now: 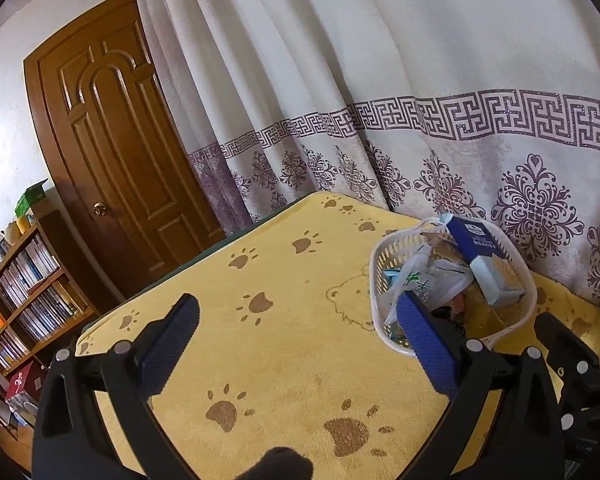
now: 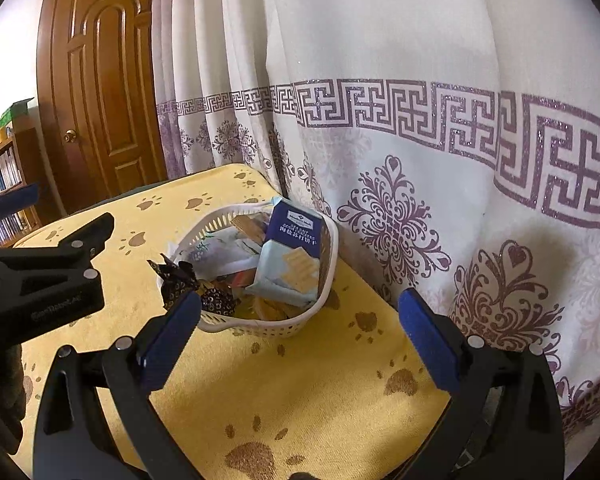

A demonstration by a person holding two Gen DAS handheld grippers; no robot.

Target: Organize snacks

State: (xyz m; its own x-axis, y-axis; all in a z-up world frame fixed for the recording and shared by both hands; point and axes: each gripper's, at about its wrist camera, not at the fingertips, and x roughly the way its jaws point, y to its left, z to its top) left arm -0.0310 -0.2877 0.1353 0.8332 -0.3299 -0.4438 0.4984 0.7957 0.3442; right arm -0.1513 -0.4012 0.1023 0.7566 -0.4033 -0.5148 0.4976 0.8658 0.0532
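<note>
step: snacks gathered in basket (image 2: 260, 326) | left tool (image 1: 300, 336) spread, empty | right tool (image 2: 300, 320) spread, empty | advice: dark wrapper (image 2: 188, 280) overhanging rim should be tucked in; desk (image 1: 284, 364) otherwise bare

A yellow paw-print cloth (image 1: 284, 360) covers the table, with a faint bear outline printed on it. Behind the table hangs a white curtain (image 1: 380, 80) with a purple key-pattern band and floral medallions. To its left stands a brown panelled door (image 1: 112, 140) with a round brass knob (image 1: 99, 209). A wooden bookshelf (image 1: 24, 304) packed with books sits beside the door, a green box (image 1: 30, 196) on top.
</note>
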